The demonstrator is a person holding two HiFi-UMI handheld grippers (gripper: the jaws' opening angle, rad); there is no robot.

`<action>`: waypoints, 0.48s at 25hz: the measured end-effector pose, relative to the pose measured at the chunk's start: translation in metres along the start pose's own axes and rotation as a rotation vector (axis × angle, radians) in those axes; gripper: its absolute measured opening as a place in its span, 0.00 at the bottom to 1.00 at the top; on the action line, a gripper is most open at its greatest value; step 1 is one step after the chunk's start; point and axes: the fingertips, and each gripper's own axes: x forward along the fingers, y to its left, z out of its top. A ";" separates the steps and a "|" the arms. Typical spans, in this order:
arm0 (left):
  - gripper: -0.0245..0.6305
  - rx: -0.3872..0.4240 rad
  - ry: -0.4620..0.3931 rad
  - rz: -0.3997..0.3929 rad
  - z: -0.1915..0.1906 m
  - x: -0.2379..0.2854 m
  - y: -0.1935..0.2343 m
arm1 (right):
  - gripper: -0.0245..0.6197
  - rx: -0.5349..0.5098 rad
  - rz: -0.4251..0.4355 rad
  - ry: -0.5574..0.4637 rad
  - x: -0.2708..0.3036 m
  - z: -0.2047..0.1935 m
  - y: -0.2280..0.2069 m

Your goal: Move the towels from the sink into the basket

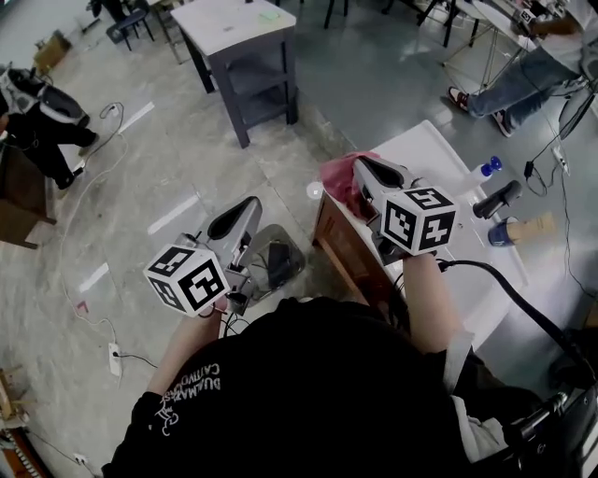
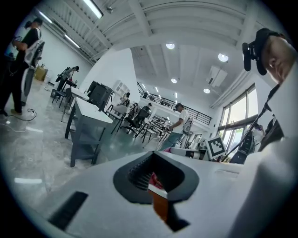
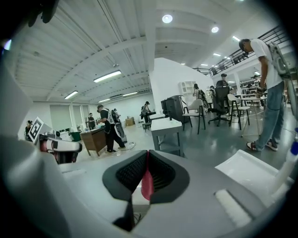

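A grey table with a lower shelf (image 1: 245, 56) stands on the pale marbled floor (image 1: 168, 159), with a black chair (image 1: 126, 23) beyond it. At the left edge a person in black (image 1: 37, 117) stands by a brown desk (image 1: 19, 201). A white power strip (image 1: 114, 359) lies on the floor, its cable trailing. At upper right sits a person in jeans (image 1: 523, 75); nearer are a blue-capped bottle (image 1: 486, 168) and a black handle-shaped object (image 1: 497, 198)

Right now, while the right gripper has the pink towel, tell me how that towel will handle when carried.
The pink towel hangs bunched at the right gripper, so it is likely floppy and will probably swing. Only a thin fold shows between the shut jaws, so it probably squashes easily and seems light.
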 end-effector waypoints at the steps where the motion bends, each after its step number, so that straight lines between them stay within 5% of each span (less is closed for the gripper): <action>1: 0.04 -0.007 -0.009 0.005 0.000 -0.011 0.001 | 0.07 -0.006 0.007 0.004 -0.001 -0.002 0.011; 12: 0.04 0.015 -0.064 0.034 0.009 -0.151 -0.011 | 0.07 -0.035 0.080 0.035 -0.026 -0.021 0.153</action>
